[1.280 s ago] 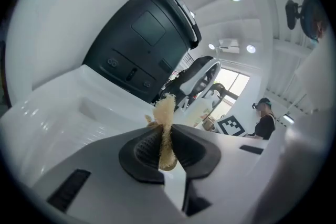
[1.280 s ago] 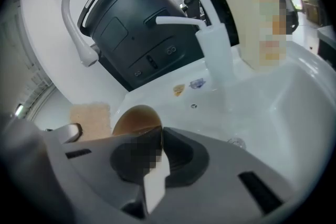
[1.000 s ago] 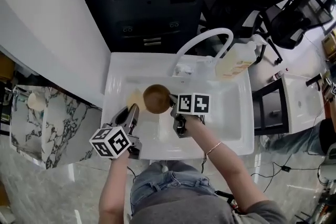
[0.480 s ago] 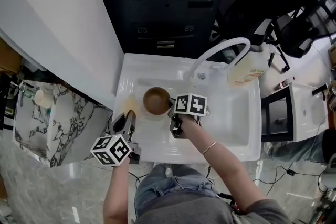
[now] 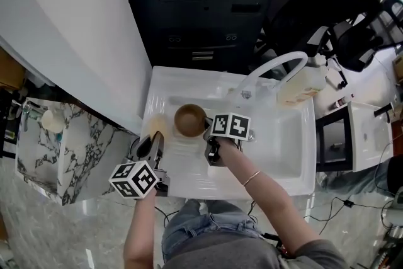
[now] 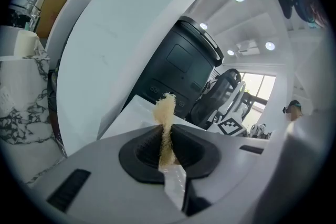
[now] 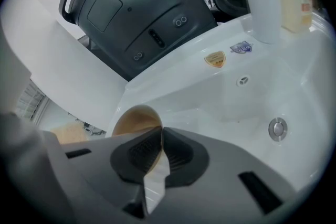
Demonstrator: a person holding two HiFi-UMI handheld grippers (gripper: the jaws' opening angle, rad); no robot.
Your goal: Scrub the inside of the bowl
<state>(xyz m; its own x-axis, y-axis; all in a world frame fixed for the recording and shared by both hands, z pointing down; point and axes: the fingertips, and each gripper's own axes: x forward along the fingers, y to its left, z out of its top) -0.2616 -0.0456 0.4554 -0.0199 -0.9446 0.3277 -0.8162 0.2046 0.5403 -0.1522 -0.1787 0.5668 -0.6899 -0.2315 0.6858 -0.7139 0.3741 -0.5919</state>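
A brown bowl (image 5: pixel 189 120) sits tipped in the left part of the white sink (image 5: pixel 283 148). My right gripper (image 5: pixel 208 133) is shut on the bowl's rim at its right side. In the right gripper view the bowl (image 7: pixel 132 120) shows its tan inside just past the closed jaws of my right gripper (image 7: pixel 159 147). My left gripper (image 5: pixel 156 138) is left of the bowl and apart from it. It is shut on a tan fibrous scrub pad (image 6: pixel 165 118), which sticks up out of my left gripper (image 6: pixel 167 140). In the head view the scrub pad (image 5: pixel 157 124) is a pale yellow patch.
A white curved faucet (image 5: pixel 277 66) and a soap bottle (image 5: pixel 301 87) stand at the sink's back right. The drain (image 7: pixel 277 127) lies to the right on the sink floor. A black appliance (image 5: pixel 201 3) stands behind the sink, a marble counter (image 5: pixel 44 154) at left.
The head view has shifted slightly. Both grippers keep their holds, and the bowl stays in the same spot in the sink.
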